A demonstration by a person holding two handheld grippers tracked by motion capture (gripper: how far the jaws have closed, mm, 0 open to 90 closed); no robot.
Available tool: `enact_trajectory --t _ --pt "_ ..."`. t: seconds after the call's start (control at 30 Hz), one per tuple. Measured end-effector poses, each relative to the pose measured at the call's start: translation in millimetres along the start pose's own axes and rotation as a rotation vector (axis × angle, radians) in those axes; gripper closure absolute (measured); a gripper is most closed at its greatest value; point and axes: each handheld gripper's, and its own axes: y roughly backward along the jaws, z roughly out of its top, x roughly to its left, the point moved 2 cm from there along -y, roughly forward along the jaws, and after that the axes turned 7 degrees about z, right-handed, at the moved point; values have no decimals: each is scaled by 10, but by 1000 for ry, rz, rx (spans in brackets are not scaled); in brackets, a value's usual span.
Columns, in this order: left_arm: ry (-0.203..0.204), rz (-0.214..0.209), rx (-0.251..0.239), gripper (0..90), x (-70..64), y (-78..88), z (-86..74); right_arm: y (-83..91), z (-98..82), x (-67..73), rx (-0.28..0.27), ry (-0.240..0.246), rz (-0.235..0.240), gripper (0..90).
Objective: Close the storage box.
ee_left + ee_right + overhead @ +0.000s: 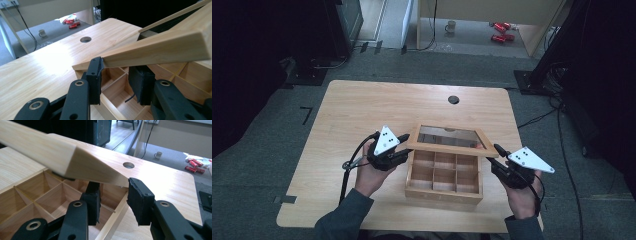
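**Lid grip status: both claws on box lid, lid raised**

Ref obj: wooden box [443, 187] w/ 9 compartments, sits on the table [362, 107] near my edge, centred betw. my hands. Its hinged lid [451, 148] (wood frame, glass pane) stands part-open, tilted up over the rear of the box.

L side: my left gripper [404, 137] meets the lid's left front corner. In the left gripper view the frame edge [155, 51] runs across just above my two pads [96, 75]; the corner sits betw. them, and the jaws are pinched on it.

R side: my right gripper [498, 149] meets the lid's right front corner. In the right gripper view the frame [75, 162] crosses above the pads [138, 202]; jaws pinched on that corner too.

View diffs:
- High view: gives the whole layout, i.e. both hands, lid pane, cable hole [453, 99] at the table's far side.
- Gripper views: give pad-to-frame contact close up, plus the dividers inside the compartments [117, 95] under the lid.
- Floor beyond the table: mug [42, 32] and red cans [193, 166].
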Motion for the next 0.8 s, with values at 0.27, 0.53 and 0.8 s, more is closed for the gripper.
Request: enact_trajectory --t 0.27,0.53,0.8 --pt "-10 -10 8 621 -60 51 -93 23 -111 42 12 -13 9 627" --pt "-14 -16 16 558 -134 83 -176 35 -204 75 22 -24 15 622" --pt "-3 -43 -4 444 -239 169 -248 38 -268 95 30 -31 16 615"
